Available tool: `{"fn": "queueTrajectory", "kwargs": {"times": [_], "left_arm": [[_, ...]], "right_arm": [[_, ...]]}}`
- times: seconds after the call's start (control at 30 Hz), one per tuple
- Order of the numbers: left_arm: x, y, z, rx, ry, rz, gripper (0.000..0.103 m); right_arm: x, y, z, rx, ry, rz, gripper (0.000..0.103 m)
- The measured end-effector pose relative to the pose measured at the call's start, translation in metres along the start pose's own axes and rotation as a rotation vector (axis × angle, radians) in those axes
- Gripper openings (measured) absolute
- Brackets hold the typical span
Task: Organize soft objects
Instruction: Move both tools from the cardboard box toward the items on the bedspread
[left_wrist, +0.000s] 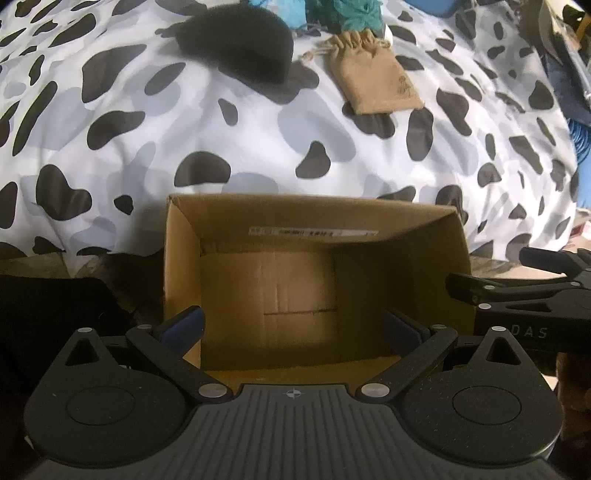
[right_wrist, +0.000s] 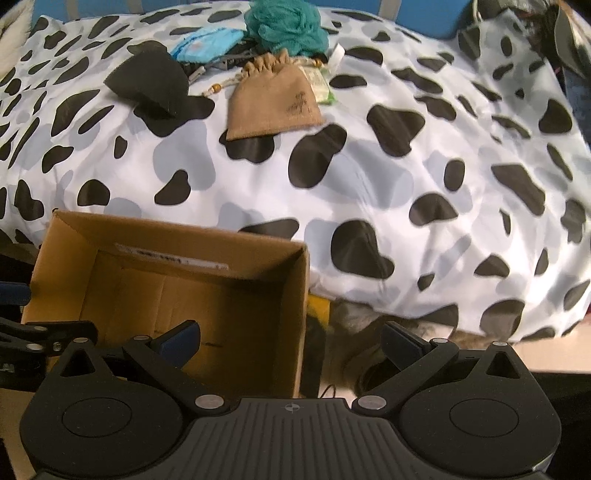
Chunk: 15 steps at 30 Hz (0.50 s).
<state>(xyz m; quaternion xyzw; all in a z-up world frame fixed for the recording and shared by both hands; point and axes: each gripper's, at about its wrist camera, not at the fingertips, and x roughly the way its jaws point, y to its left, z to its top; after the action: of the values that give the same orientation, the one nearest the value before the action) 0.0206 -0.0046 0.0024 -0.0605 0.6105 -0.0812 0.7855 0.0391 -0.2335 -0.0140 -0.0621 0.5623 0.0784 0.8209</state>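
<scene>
An open cardboard box (left_wrist: 184, 236) stands in front of a bed, with nothing in it; it also shows in the right wrist view (right_wrist: 295, 295). On the cow-print cover lie a black foam piece (left_wrist: 236, 48) (right_wrist: 151, 81), a tan drawstring pouch (left_wrist: 373, 77) (right_wrist: 273, 99), a teal mesh puff (right_wrist: 288, 26) (left_wrist: 354, 14) and a light blue pouch (right_wrist: 207, 42). My left gripper (left_wrist: 293, 326) is open and empty above the box. My right gripper (right_wrist: 290, 343) is open and empty over the box's right wall; it also shows in the left wrist view (left_wrist: 491, 284).
The cow-print bed cover (right_wrist: 424, 166) fills the far half of both views. A dark cloth (left_wrist: 51, 314) lies left of the box. A small green-and-white packet (right_wrist: 321, 86) lies by the tan pouch. Cluttered items (right_wrist: 554, 37) sit at the far right.
</scene>
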Motion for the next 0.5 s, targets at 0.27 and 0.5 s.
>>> {"fn": "queueTrajectory", "kwargs": {"times": [0.27,0.5], "left_arm": [[-0.012,0.000,0.022,0.092,-0.108,0.020,0.103],[-0.009,0.002,0.049,0.165,-0.171,-0.007,0.103]], "right_arm": [[0.002,0.000,0.017,-0.085,-0.103,-0.071,0.103],[0.009,-0.011,0.039,-0.077,-0.180,-0.019,0.103]]}}
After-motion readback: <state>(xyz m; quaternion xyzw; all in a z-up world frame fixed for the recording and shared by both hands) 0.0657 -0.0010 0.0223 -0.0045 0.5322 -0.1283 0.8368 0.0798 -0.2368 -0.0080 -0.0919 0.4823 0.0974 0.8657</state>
